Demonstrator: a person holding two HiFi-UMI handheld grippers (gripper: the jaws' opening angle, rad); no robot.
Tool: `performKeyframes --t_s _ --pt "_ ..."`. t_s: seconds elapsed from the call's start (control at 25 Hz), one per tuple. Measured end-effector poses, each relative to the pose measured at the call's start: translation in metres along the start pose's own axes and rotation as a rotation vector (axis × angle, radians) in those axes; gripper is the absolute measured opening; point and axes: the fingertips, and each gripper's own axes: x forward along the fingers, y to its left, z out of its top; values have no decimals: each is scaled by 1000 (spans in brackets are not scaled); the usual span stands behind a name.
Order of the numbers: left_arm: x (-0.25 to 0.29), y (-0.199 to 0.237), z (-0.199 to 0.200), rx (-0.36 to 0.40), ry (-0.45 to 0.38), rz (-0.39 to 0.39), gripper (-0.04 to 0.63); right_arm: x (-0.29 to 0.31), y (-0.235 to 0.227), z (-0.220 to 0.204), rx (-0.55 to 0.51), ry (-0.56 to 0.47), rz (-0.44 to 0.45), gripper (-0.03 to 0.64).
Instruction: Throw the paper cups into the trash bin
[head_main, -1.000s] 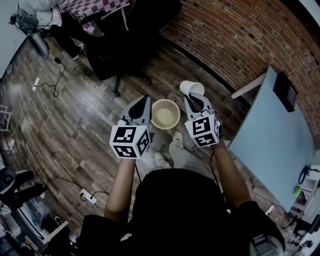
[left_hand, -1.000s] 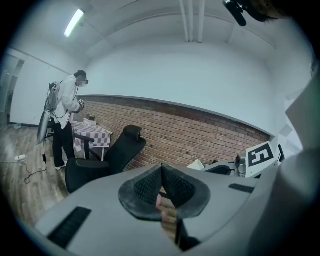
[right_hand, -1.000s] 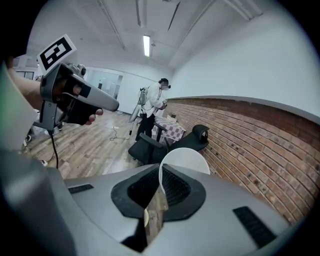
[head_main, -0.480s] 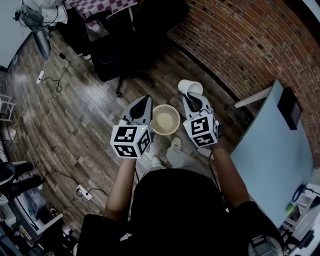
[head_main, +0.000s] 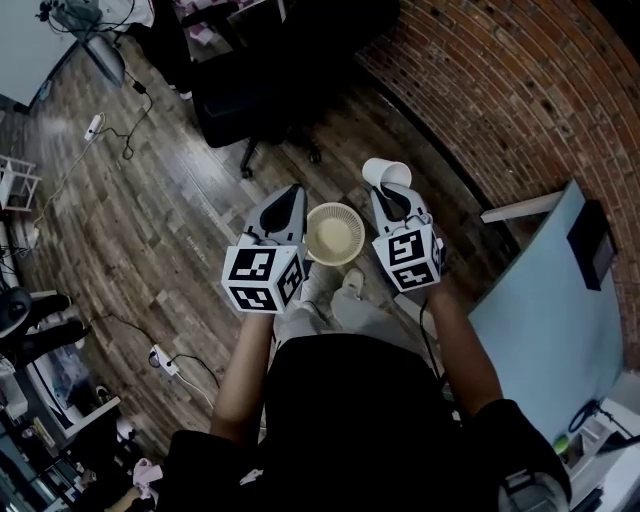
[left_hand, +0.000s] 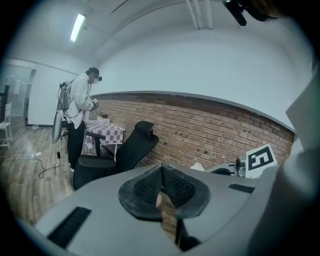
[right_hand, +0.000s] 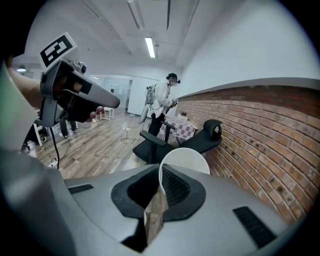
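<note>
Here, right gripper (head_main: 389, 194) clamps paper cup (head_main: 384, 172) by rim beside trash bin (head_main: 312, 228).

**Head view:** the camera sits above the person and faces steeply down on the wooden floor (head_main: 150, 230). The left hand-held gripper (head_main: 294, 191) and right hand-held gripper (head_main: 385, 192) lie close below it. The brick wall (head_main: 520, 90) is at upper right.

**Left gripper view:** the camera rides close behind its own jaws and faces roughly level toward the wall and the black office chair (left_hand: 132, 147).

**Right gripper view:** same mounting, facing along the wall toward that chair.

**Shared ground:** all three views take in wall and chair. Both gripper views hold the checkered table (left_hand: 102, 131) and a standing person (left_hand: 80, 115). Each gripper view catches the other hand-held gripper at its edge.
</note>
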Motion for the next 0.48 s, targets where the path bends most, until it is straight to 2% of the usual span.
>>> performKeyframes --t_s 0.16,0.48 --pt "13 4 -6 14 14 28 3 17 3 -19 -2 36 33 20" --pt "18 30 -29 -32 70 43 3 39 24 -36 23 89 77 20"
